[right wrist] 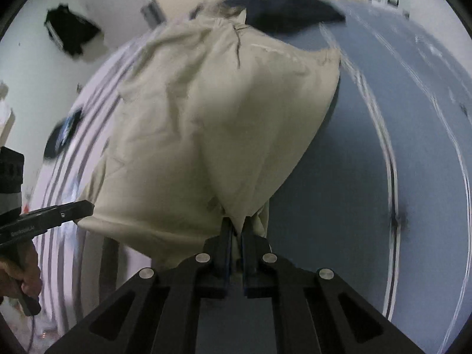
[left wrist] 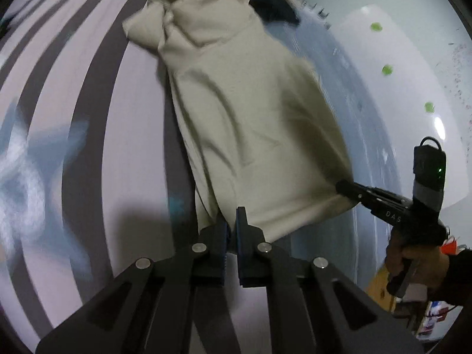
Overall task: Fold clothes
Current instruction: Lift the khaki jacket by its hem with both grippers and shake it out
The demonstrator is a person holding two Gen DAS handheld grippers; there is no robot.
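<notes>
One cream garment (left wrist: 242, 112) is what I have in hand, and I count only the one in this colour; it hangs stretched between my two claws, its near edge lifted and its far end bunched on the surface ahead. My left claw (left wrist: 231, 221) is pressed together on the near hem corner, cloth caught between the blue pads. My right claw (right wrist: 236, 230) is likewise clamped on a gathered fold at the near edge, fabric running up out of the pinch. In the left wrist view the right claw (left wrist: 343, 187) shows at the right, biting the garment's other corner, with one hand (left wrist: 413, 265) on its grip. In the right wrist view the left claw (right wrist: 87, 206) shows at the left, nipping the hem.

Around it: one dark garment (right wrist: 289, 14) lies at the far end, partly hidden behind the cream cloth. A striped sheet (left wrist: 88, 103) spreads to the left, and the pale bench (right wrist: 368, 147) to the right. Three green dots (left wrist: 387, 70) mark the surface at far right. One black item (right wrist: 70, 34) sits far left; everything is motion-blurred.
</notes>
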